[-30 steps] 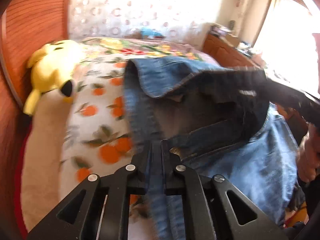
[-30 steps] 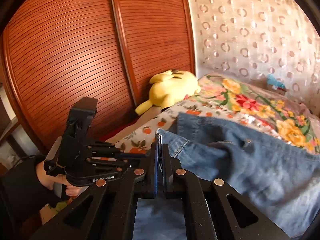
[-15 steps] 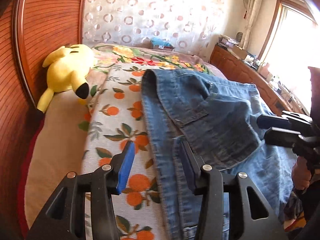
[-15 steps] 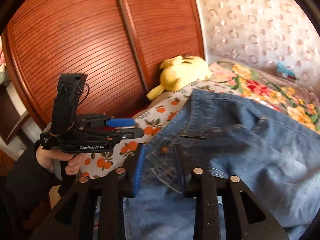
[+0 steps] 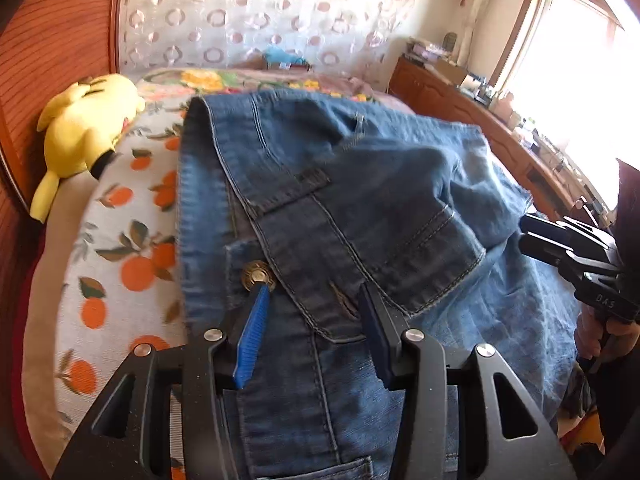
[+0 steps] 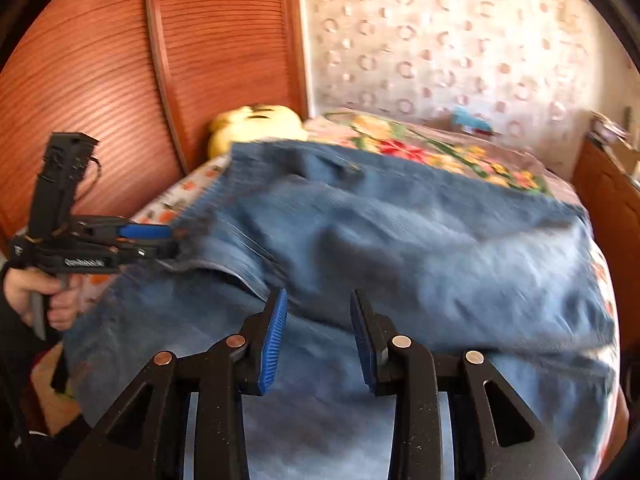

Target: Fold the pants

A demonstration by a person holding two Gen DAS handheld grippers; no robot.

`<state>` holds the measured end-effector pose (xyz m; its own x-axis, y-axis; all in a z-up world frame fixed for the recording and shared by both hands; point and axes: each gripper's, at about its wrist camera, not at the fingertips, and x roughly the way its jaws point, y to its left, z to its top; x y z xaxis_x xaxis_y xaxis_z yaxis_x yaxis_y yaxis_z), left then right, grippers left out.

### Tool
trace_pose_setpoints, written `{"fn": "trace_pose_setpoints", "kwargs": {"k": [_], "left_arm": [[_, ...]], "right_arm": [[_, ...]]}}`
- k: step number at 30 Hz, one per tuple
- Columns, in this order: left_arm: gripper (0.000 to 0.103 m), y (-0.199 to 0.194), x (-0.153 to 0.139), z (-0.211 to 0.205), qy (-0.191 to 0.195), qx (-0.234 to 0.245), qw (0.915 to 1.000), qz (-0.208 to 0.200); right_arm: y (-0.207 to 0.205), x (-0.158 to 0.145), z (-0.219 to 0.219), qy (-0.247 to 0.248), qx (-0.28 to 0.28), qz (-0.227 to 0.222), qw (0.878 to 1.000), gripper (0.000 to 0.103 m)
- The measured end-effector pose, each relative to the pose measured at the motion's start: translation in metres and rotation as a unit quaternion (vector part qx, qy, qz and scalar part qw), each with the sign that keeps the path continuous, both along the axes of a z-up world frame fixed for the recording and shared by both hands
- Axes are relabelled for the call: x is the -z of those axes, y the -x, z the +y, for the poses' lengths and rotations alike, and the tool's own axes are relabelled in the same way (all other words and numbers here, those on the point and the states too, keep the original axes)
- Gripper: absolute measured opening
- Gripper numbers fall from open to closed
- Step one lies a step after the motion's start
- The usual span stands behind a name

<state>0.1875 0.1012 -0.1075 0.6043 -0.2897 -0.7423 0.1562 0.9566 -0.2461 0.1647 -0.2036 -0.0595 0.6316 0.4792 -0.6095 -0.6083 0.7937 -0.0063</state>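
Blue jeans lie doubled over on the bed, the waistband and its brass button nearest me. My left gripper stands open just above the waistband, its blue pads on either side of the fly and not pressing the cloth. In the right wrist view the jeans are blurred. My right gripper hovers over the denim with its jaws opening, and no fold lies between the pads. Each gripper shows in the other's view: the right gripper at the jeans' right edge, the left gripper at the waistband.
The bed carries an orange-print spread. A yellow plush toy lies at its far left by the ribbed wooden wardrobe door. A cluttered wooden sideboard runs along the right under a bright window.
Both grippers were shut on the lifted jeans and have let go. The denim now lies flat on the bed. My left gripper has shifted right over the waistband; the right has swung across the denim.
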Motion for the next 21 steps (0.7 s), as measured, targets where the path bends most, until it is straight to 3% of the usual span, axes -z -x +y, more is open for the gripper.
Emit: {"fn": "trace_pose_setpoints", "kwargs": {"k": [8,10,12,16,21], "left_arm": [[0.046,0.005,0.005,-0.021,-0.053,0.006,0.9985,-0.009],[0.042,0.008,0.006,-0.025,-0.065,0.006,0.9978,-0.014],[0.032,0.011,0.006,-0.024,-0.074,0.000,0.9972,-0.017],[0.025,0.015,0.004,-0.018,-0.061,-0.005,0.9980,-0.017],[0.028,0.020,0.004,-0.013,-0.030,-0.011,0.9995,-0.008]], "right_arm": [[0.026,0.021,-0.022,0.032,0.058,-0.010,0.998,0.043],[0.026,0.027,-0.021,0.032,0.064,0.006,0.997,0.044],[0.024,0.026,-0.023,0.019,0.065,0.017,0.998,0.044],[0.022,0.024,-0.030,0.010,0.071,0.029,0.997,0.044],[0.012,0.025,-0.020,0.009,0.077,0.022,0.997,0.044]]}}
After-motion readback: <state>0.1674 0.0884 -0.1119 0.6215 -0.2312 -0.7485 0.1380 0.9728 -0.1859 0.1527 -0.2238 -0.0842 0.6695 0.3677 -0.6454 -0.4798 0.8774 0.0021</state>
